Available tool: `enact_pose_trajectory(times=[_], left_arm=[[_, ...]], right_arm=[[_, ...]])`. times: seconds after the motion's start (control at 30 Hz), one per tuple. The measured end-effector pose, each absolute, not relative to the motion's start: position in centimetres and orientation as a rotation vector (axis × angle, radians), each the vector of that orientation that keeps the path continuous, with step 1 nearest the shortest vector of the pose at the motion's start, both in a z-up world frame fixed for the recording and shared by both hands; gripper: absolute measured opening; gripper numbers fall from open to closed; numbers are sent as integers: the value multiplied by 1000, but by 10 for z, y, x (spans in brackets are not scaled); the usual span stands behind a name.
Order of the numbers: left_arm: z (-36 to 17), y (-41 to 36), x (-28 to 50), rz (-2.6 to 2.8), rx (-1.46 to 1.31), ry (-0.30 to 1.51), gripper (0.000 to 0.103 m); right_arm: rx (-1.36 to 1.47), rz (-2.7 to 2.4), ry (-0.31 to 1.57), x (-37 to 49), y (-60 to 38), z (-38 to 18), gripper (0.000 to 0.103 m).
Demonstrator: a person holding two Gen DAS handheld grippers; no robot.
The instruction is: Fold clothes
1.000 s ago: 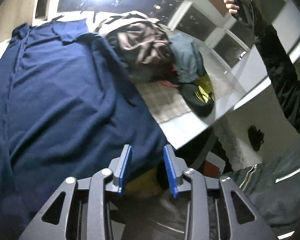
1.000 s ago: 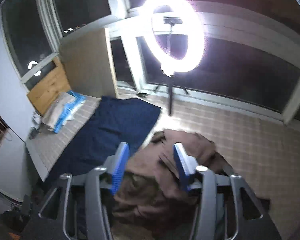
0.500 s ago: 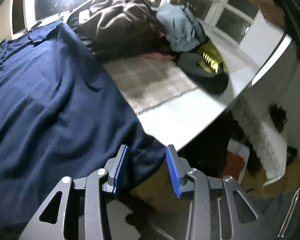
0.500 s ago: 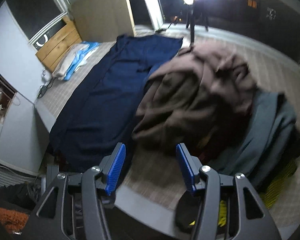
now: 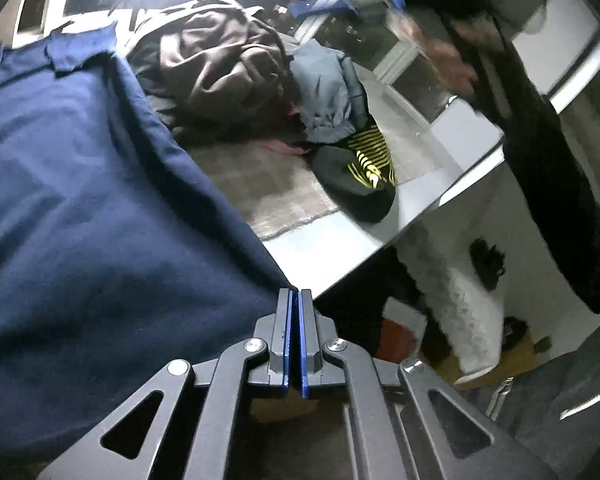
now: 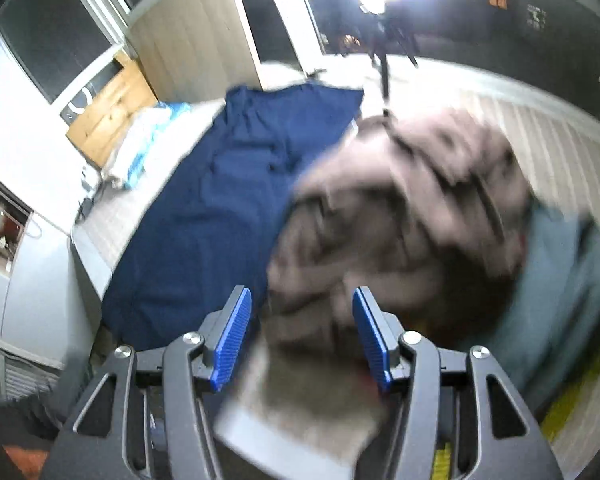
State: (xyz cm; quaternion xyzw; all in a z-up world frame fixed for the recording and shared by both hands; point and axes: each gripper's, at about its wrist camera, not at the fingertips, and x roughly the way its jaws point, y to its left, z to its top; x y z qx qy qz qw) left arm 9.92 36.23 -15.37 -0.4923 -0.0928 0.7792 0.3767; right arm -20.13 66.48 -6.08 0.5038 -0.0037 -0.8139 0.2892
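A navy garment (image 5: 80, 200) lies spread flat across the table (image 5: 340, 248), also seen in the right wrist view (image 6: 220, 208). My left gripper (image 5: 294, 300) is shut on its near corner at the table edge, and the fabric runs right up to the closed pads. Beside it is a heap of clothes: a brown garment (image 5: 220, 60) on top, a grey-blue one (image 5: 328, 92) and a black one with yellow stripes (image 5: 364, 176). My right gripper (image 6: 302, 320) hangs open just above the blurred brown garment (image 6: 400, 208), with nothing pinched.
A checked cloth (image 5: 260, 184) covers the tabletop. A person's hand (image 5: 448, 60) and dark sleeve (image 5: 540, 160) reach over the right side. A folded white and blue stack (image 6: 140, 148) sits at the far end by a wooden panel (image 6: 108, 112). A light tripod (image 6: 384, 60) stands behind.
My left gripper closed on the navy garment's corner after sliding in toward it. My right gripper dropped from high above down close to the brown heap, still open.
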Motion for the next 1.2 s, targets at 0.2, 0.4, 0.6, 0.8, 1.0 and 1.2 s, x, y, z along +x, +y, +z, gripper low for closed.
enact_pose_trajectory(times=[0.2, 0.4, 0.6, 0.8, 1.0, 1.2], left_arm=[[-146, 358, 96, 1968, -1275, -274, 2], [-146, 343, 88, 1981, -1307, -314, 2], [-147, 321, 80, 2023, -1294, -369, 2], [-151, 301, 76, 2050, -1267, -479, 2], [-146, 248, 95, 2141, -1221, -655, 2], [-161, 188, 115, 2274, -1258, -824, 2]], right_arm=[[1402, -2168, 63, -339, 577, -90, 52], [1623, -2240, 91, -449, 521, -165, 52], [1725, -2291, 190, -483, 509, -204, 52], [1712, -2209, 100, -490, 505, -211, 7], [1597, -2222, 7, -481, 497, -165, 5], [1506, -2195, 140, -473, 430, -135, 5]])
